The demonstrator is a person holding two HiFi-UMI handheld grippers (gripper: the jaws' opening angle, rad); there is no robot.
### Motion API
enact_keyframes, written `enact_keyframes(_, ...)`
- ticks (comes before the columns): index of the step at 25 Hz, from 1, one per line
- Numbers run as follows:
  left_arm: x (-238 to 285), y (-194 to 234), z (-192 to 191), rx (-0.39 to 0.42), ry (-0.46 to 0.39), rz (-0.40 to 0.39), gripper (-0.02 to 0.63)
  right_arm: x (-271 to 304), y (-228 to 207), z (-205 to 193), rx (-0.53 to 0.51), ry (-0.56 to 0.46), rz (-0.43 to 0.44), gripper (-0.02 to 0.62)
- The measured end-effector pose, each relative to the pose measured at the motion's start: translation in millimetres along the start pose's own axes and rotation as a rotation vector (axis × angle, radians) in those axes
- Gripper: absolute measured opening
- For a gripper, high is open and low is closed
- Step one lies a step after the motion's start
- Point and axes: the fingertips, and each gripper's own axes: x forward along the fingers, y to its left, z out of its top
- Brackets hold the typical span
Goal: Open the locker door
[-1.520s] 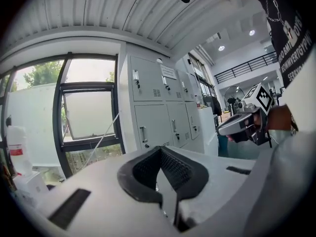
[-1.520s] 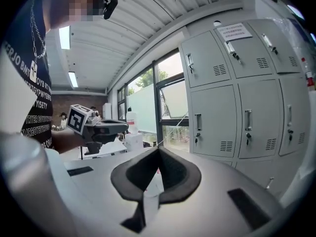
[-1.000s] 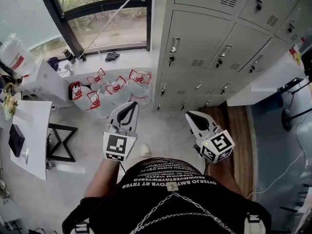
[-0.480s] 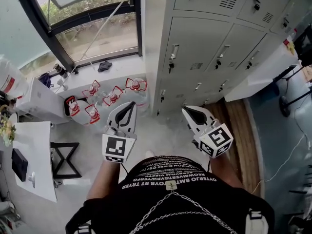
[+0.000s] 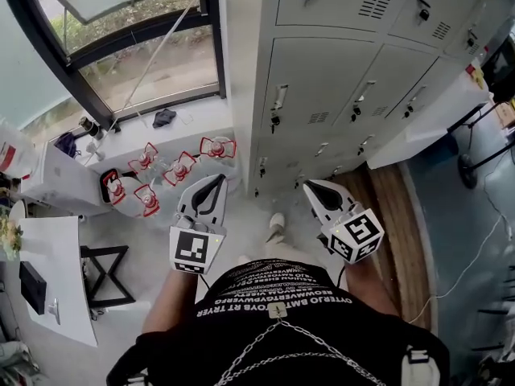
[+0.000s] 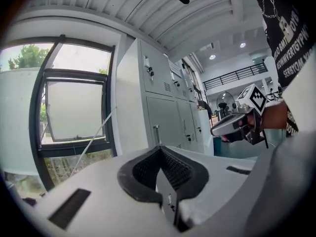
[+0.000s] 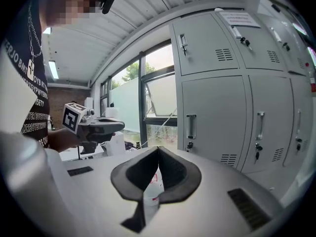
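Jaws of the left gripper (image 5: 216,180) are seen pressed together, with nothing held; the right gripper (image 5: 311,186) is likewise closed and empty. Both are held low, well apart from the grey lockers (image 5: 362,71) ahead. Each locker door (image 5: 314,83) in view is shut, handle (image 5: 279,97) untouched. Water bottles (image 5: 181,167) are clustered below the window (image 5: 137,63), left of the lockers

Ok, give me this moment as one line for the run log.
stage: pre-contact | left gripper: shut, empty | right gripper: shut, empty | locker doors: closed, untouched
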Motion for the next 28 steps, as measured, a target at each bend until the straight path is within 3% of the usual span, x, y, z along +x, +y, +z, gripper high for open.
enact_keyframes(6,21,34,-8,-0.008,0.039,0.092,0.005,50,-29,16,-0.015,-0.028,0.066,0.003)
enact_keyframes(14,68,62,-11,-0.005,0.067,0.156,0.005,111,-77,39,-0.034,-0.052,0.135,0.032)
enact_keyframes(20,104,57,-4,-0.003,0.068,0.130,0.005,139,-97,53,-0.049,-0.055,0.176,0.058)
enact_keyframes(23,113,57,-3,0.008,0.073,0.123,0.005,155,-104,55,-0.056,-0.038,0.182,0.103)
enact_keyframes(28,118,63,-17,-0.027,0.100,0.142,0.005,173,-112,50,-0.036,-0.015,0.196,0.133)
